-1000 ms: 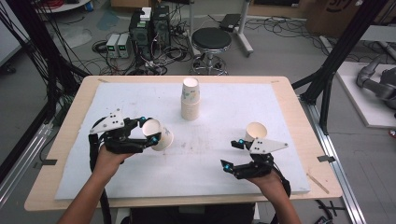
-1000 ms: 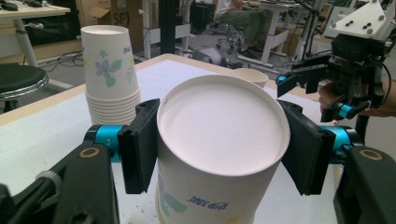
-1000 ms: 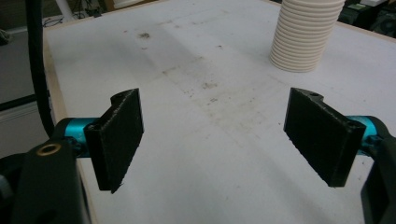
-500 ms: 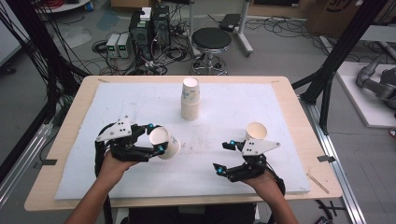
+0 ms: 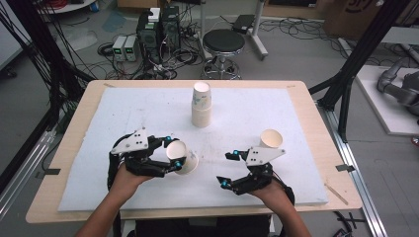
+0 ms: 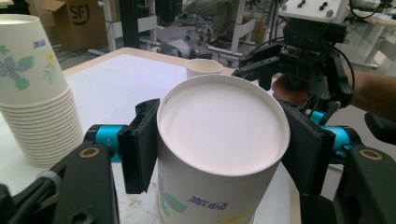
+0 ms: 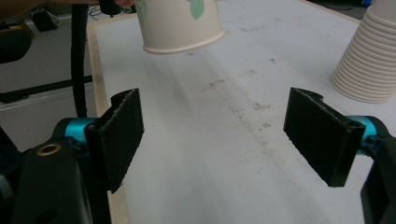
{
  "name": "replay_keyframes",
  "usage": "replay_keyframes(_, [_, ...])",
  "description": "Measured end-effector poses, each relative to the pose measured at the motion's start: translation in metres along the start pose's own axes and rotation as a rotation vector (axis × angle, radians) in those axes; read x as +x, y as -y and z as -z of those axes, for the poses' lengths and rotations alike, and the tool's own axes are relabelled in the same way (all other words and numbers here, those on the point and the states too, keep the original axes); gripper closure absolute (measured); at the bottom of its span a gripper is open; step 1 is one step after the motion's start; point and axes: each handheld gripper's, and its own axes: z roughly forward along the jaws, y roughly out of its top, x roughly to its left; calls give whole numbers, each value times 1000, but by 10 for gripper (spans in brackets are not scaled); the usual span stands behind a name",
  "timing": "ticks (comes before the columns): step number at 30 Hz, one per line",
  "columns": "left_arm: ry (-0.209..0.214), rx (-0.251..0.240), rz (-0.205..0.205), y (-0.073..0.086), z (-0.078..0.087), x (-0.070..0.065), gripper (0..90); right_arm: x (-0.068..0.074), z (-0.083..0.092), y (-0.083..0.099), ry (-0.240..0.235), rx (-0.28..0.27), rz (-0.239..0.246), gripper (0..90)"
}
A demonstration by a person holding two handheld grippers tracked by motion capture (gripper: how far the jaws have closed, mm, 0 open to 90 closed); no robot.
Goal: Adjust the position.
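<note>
A white paper cup with a blue and green flower print (image 6: pixel 219 149) is clamped between the two black fingers (image 6: pixel 140 144) of the left gripper (image 5: pixel 170 155), held tilted above the white foam-covered tabletop (image 5: pixel 306 182) near its front-left part. The right gripper (image 5: pixel 232 168) sits near the tabletop's front edge, its fingers (image 7: pixel 119 135) spread wide apart around nothing. A stack of matching paper cups (image 5: pixel 201 104) stands toward the back centre, and a single paper cup (image 5: pixel 271 139) stands just behind the right gripper.
</note>
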Motion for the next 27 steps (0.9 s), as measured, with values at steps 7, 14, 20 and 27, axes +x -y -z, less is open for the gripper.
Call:
replay_keyframes(7, [34,8,-5,2,-4,-3,354,3,-9,-5,-30,3,24,205])
replay_keyframes(14, [68,18,2,3,-8,-5,354,5,-17,-10,-60,9,33,205])
replay_keyframes(20, [109,26,7,4,-14,-6,355,8,-24,-15,-88,8,48,205])
replay_keyframes(27, [140,34,11,3,-19,-8,356,10,-30,-20,-111,11,60,205])
